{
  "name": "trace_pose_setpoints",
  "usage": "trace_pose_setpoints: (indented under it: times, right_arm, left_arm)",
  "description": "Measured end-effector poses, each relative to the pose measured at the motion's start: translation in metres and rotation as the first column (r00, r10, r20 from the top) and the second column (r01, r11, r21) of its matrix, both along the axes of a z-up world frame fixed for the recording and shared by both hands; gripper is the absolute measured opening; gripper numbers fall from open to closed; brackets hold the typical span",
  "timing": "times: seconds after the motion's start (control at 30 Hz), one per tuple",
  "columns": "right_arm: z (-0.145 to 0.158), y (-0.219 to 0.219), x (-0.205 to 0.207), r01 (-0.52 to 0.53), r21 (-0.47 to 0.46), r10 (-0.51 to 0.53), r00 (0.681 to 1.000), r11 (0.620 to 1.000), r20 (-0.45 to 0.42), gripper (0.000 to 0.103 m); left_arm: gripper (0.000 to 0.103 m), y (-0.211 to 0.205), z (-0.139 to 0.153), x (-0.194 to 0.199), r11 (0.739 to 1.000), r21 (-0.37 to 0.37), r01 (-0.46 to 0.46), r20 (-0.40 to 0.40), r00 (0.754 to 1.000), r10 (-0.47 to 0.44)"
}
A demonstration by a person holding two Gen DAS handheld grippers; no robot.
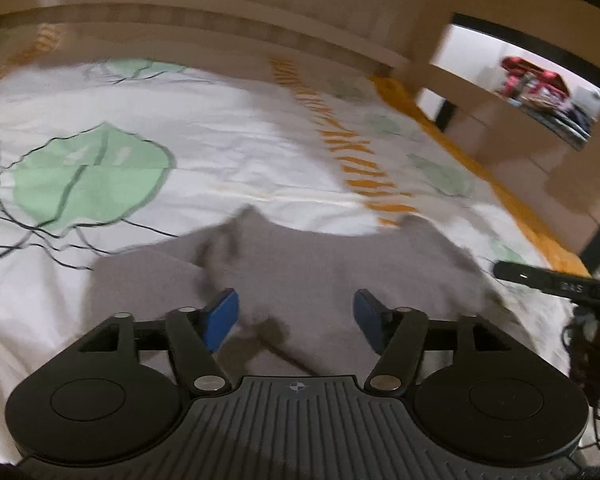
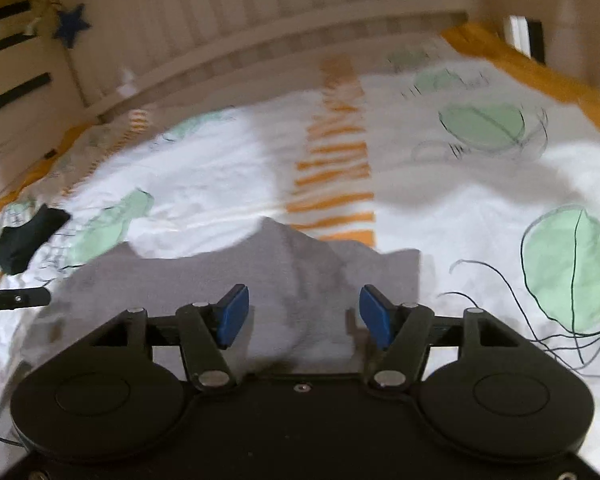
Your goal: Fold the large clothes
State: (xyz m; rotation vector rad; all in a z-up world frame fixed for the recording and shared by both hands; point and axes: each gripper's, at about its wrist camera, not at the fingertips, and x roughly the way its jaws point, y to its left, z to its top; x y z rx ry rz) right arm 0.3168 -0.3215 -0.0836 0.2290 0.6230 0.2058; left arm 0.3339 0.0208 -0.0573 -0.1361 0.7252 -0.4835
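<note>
A grey garment [image 1: 300,272] lies bunched on a white bedspread with green leaf prints. In the left wrist view my left gripper [image 1: 296,316] stands open just above the cloth, its blue pads [image 1: 222,318] apart with nothing pinched between them. The same grey garment [image 2: 292,280] shows in the right wrist view, with a raised peak at its far edge. My right gripper [image 2: 304,316] also stands open over it, blue pads [image 2: 232,314] wide and free of the cloth. Both views are motion-blurred.
The bed [image 1: 204,128] has an orange striped band [image 2: 336,176] and an orange edge [image 1: 480,184]. A wooden slatted headboard [image 2: 260,20] runs along the far side. A dark cloth [image 2: 28,240] lies at the left. The other gripper's black finger [image 1: 552,282] shows at the right edge.
</note>
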Motion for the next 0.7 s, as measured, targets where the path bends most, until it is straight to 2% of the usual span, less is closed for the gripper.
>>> trace_pose_setpoints:
  times: [0.13,0.23,0.37,0.4,0.47,0.57,0.7]
  right_arm:
    - [0.008,0.042,-0.022,-0.097,-0.038,0.098,0.995,0.995,0.021,0.067]
    - [-0.002,0.079,-0.029,-0.167,-0.124,0.167,0.986,0.978,-0.004,0.066]
    - [-0.033,0.104,-0.031,-0.162,-0.255,0.146,0.986,0.953,-0.079,0.066]
    - [-0.042,0.104,-0.032,-0.157,-0.283,0.138,0.987,0.946,-0.087,0.066]
    - [-0.052,0.102,-0.039,-0.142,-0.295,0.138,0.99,0.945,-0.034,0.066]
    - [-0.055,0.103,-0.042,-0.13,-0.304,0.131,0.991,0.944,-0.015,0.067]
    - [-0.055,0.096,-0.042,-0.129,-0.257,0.132,0.991,0.958,-0.006,0.069]
  left_arm:
    - [0.066,-0.04,-0.011,-0.019,0.996,0.046,0.083,-0.015,0.997,-0.082]
    - [0.066,-0.06,-0.025,-0.028,0.99,0.083,0.111,-0.027,0.994,-0.109]
    - [0.067,-0.073,-0.057,-0.035,0.96,0.253,0.119,-0.046,0.993,-0.111]
    - [0.069,-0.069,-0.062,-0.038,0.962,0.247,0.113,-0.018,0.994,-0.111]
    - [0.069,-0.064,-0.066,-0.042,0.972,0.218,0.083,0.001,0.996,-0.085]
    - [0.072,-0.068,-0.067,-0.044,0.971,0.228,0.067,0.017,0.997,-0.073]
    - [0.082,-0.068,-0.062,-0.048,0.975,0.211,0.072,0.005,0.997,-0.075]
